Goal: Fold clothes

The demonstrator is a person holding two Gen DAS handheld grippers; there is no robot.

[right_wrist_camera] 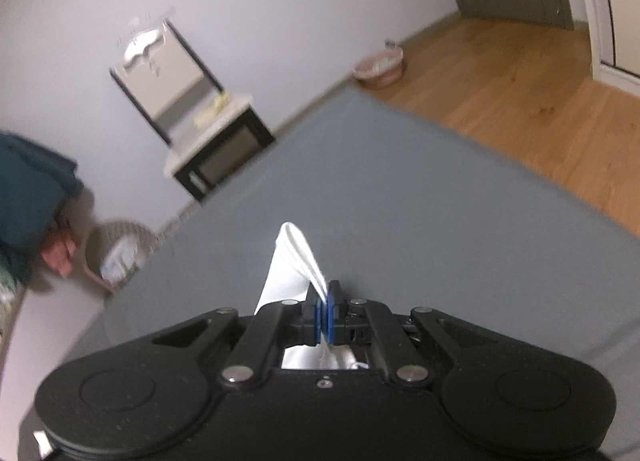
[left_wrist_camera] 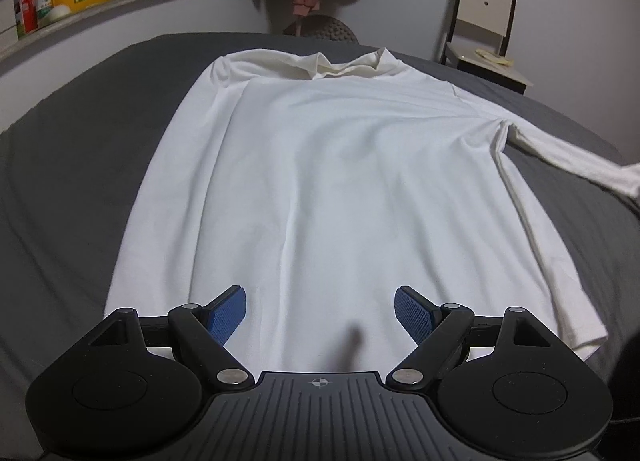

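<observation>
Hand-held gripper (left_wrist_camera: 320, 313) over grey bed (left_wrist_camera: 80, 181)

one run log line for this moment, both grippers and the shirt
step: fold sleeve | left gripper: open, over hem of white long-sleeved shirt | right gripper: shut on white sleeve cuff | surface: grey bed sheet
</observation>
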